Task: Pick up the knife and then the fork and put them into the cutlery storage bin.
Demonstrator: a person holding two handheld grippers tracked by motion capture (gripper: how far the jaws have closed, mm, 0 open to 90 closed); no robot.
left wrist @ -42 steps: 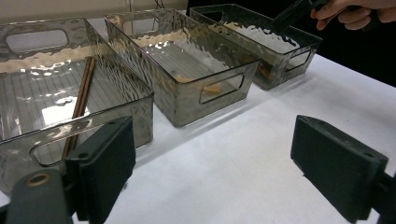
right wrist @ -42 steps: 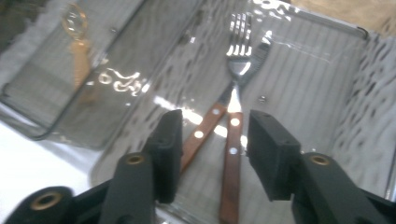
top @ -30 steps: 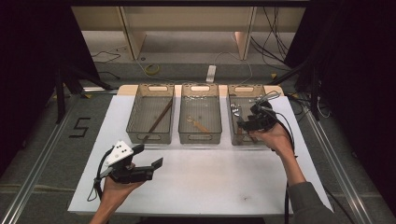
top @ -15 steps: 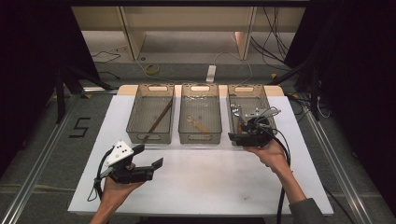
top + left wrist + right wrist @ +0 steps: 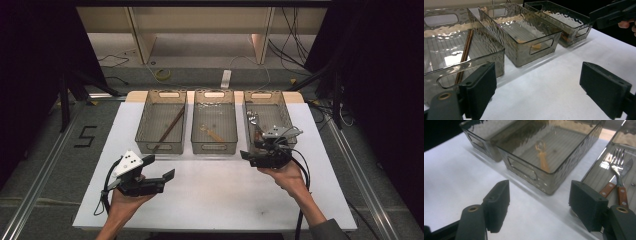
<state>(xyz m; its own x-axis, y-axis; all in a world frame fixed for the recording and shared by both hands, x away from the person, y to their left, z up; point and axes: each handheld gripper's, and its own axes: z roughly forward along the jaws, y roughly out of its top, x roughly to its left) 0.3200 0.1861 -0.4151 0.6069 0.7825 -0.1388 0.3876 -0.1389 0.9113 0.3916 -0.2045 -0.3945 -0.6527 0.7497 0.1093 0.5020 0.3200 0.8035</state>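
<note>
Three clear bins stand in a row at the back of the white table. The left bin holds brown chopsticks, the middle bin a small wooden spoon, and the right bin a fork and a knife with wooden handles. My left gripper hovers open and empty over the table in front of the left bin. My right gripper sits at the right bin's front edge and points left. Its jaws have just been opening, with nothing between them.
A person's two hands come in from the near edge. Bare tabletop lies between the grippers and in front of the bins. Cables and a power strip lie on the floor behind the table. A "5" is marked on the floor at left.
My right gripper has come back from over the right bin to that bin's front edge and turned to point left, its jaws wider apart. The left gripper has stayed where it was.
</note>
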